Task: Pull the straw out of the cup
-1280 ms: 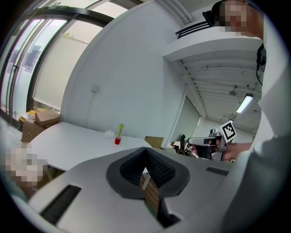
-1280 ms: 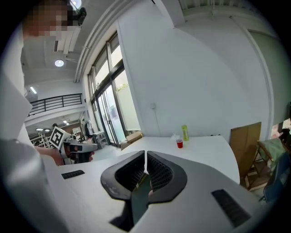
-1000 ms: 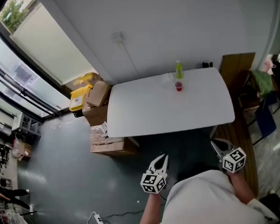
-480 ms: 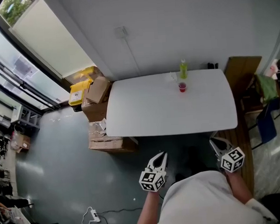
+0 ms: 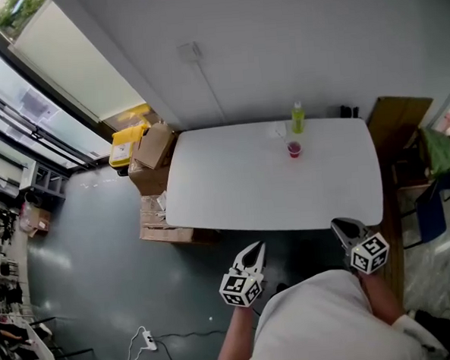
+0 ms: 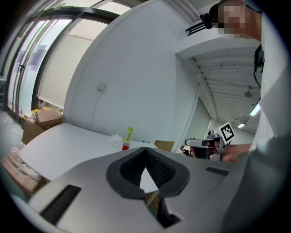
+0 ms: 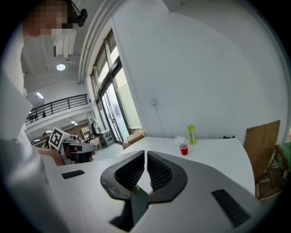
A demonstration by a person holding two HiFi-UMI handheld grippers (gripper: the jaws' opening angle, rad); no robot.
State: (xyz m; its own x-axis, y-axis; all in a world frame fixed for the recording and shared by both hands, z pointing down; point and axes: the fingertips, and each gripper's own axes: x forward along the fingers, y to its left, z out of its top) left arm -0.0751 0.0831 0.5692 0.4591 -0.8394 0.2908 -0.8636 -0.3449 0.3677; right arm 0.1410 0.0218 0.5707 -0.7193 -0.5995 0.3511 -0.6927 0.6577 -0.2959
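The red cup (image 5: 294,149) stood upright near the far edge of the white table (image 5: 234,198), a little right of its middle. In your right gripper view a thin straw (image 7: 178,139) leaned out of the cup, up and to the left; in the head view it was too fine to make out. Just behind the cup, towards the wall, stood a tall green bottle (image 5: 297,118). Beside the two lay something small and clear (image 5: 275,129), possibly a crumpled wrapper. You held both grippers on your side of the table, short of its near edge and well apart from the cup. Your left gripper (image 5: 253,249) was to the left, with its jaw tips pressed together and nothing between them. Your right gripper (image 5: 340,226) was to the right, just at the table's near right corner. Its jaws were drawn in to a hairline slit, also with nothing between them. Each gripper pointed across the table towards the cup. Cardboard boxes (image 5: 154,147) and a yellow case (image 5: 126,149) were stacked by the table's left end, beside a large window (image 5: 31,111). A wooden board (image 5: 401,126) leaned at the right end, and a white power strip (image 5: 147,341) lay on the grey floor (image 5: 103,297).
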